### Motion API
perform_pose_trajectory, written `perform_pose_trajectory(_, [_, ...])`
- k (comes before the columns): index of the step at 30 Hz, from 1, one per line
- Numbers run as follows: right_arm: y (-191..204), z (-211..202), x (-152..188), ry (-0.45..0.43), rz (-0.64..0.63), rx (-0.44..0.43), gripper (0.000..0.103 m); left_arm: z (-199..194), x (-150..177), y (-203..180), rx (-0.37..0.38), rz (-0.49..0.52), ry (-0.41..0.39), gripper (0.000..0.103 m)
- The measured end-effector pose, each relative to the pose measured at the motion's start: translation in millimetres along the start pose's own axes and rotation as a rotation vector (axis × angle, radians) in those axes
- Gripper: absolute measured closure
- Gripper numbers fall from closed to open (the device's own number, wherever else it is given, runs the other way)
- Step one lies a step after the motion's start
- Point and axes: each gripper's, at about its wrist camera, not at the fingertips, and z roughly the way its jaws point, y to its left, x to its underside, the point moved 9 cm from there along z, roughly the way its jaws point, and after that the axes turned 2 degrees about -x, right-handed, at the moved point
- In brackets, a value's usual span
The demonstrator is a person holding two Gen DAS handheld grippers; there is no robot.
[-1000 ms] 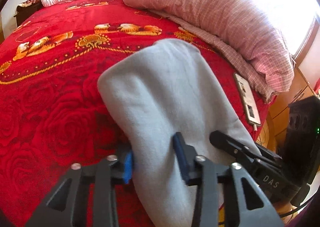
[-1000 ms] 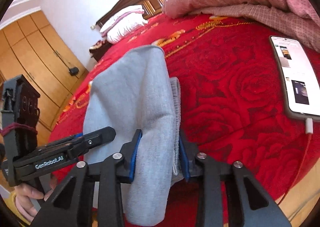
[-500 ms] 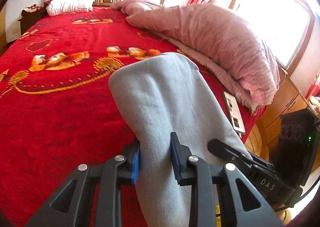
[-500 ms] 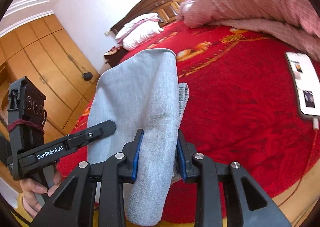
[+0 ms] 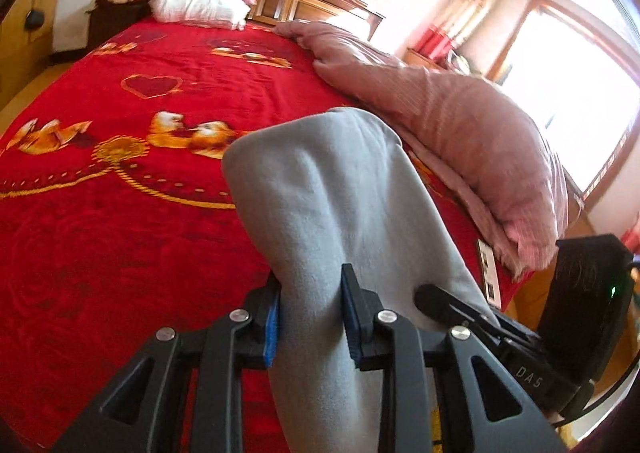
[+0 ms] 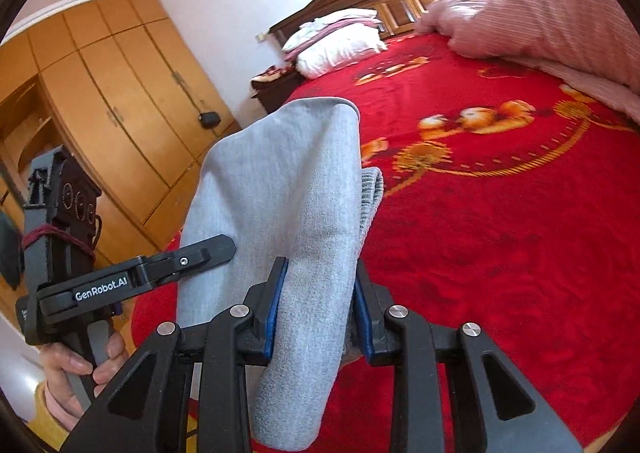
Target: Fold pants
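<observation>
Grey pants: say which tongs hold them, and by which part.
Both. The left tongs and right tongs each pinch the bunched folded edge of the grey pants, side by side.

Black plastic left gripper point(image 5: 310, 319), blue pads, silver screws on the linkage. Same build on right gripper point(image 6: 320, 311). At left of right view, "GenRobot.AI" in white lettering, red cord wound round housing, yellow sleeve point(image 6: 50, 419) lower left.
</observation>
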Motion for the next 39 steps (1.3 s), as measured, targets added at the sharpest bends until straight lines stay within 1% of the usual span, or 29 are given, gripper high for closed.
perform_pose_trajectory(4, [16,25,-6,0.015,-0.009,-0.009,0.072,-1,-12,33,-0.005,-0.051,0.007,0.076])
perform_pose_trajectory(6, [20,38,-9,0.022,-0.002,-0.013,0.072,0,-19,48,0.011,-0.099,0.008,0.076])
perform_pose_trajectory(8, [21,50,-12,0.030,0.005,-0.017,0.072,3,-25,59,0.026,-0.127,0.012,0.076])
perform_pose_trajectory(14, [12,84,-17,0.067,0.019,0.001,0.072,31,-37,87,0.060,-0.215,0.068,0.076])
perform_pose_trajectory(16, [9,94,-16,0.080,0.023,0.005,0.072,42,-38,94,0.055,-0.228,0.086,0.076])
perform_pose_trajectory(19, [2,110,-15,0.095,0.027,0.008,0.072,57,-39,102,0.029,-0.210,0.105,0.076])
perform_pose_trajectory(22, [-4,123,-13,0.107,0.034,0.013,0.072,69,-42,107,-0.001,-0.169,0.115,0.076])
perform_pose_trajectory(27, [-13,145,-11,0.111,0.031,0.045,0.072,92,-46,113,-0.055,-0.084,0.124,0.075])
perform_pose_trajectory(30, [-13,147,-7,0.122,0.002,0.070,0.070,103,-41,119,-0.097,-0.059,0.140,0.070])
perform_pose_trajectory(33, [-8,145,-8,0.131,-0.071,0.104,0.070,100,-39,120,-0.132,-0.037,0.128,0.066])
perform_pose_trajectory(34, [-7,144,-9,0.135,-0.080,0.110,0.070,97,-39,118,-0.155,-0.023,0.122,0.064])
perform_pose_trajectory(37, [-7,136,-11,0.157,-0.079,0.138,0.070,88,-41,116,-0.190,-0.017,0.102,0.064])
perform_pose_trajectory(39, [-6,125,-13,0.155,-0.092,0.162,0.070,80,-41,115,-0.226,-0.012,0.084,0.064])
